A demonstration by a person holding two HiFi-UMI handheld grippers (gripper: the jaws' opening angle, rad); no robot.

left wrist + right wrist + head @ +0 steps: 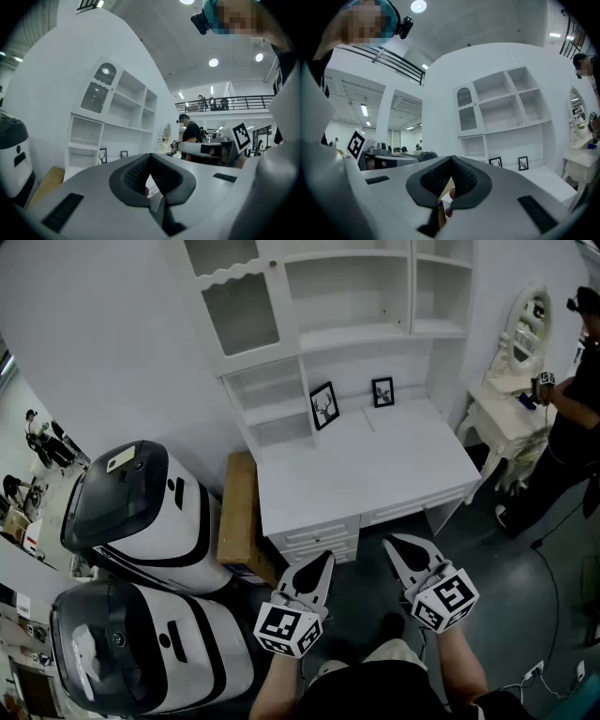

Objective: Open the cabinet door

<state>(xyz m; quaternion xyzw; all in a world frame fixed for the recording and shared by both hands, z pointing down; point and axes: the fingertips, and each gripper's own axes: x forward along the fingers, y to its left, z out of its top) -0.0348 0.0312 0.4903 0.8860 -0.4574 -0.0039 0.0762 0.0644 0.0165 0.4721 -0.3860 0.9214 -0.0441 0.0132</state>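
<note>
Head view: white two-panel cabinet door (239, 298) shut — left gripper (325, 559) and right gripper (393, 543) fingers together, empty.

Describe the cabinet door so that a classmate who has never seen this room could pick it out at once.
Find the white desk against the wall, then the white shelf unit standing on it. At the unit's upper left is the cabinet door, a glazed panel with scalloped trim near its top. Its neighbours are all open shelves; it alone has a door.
</note>
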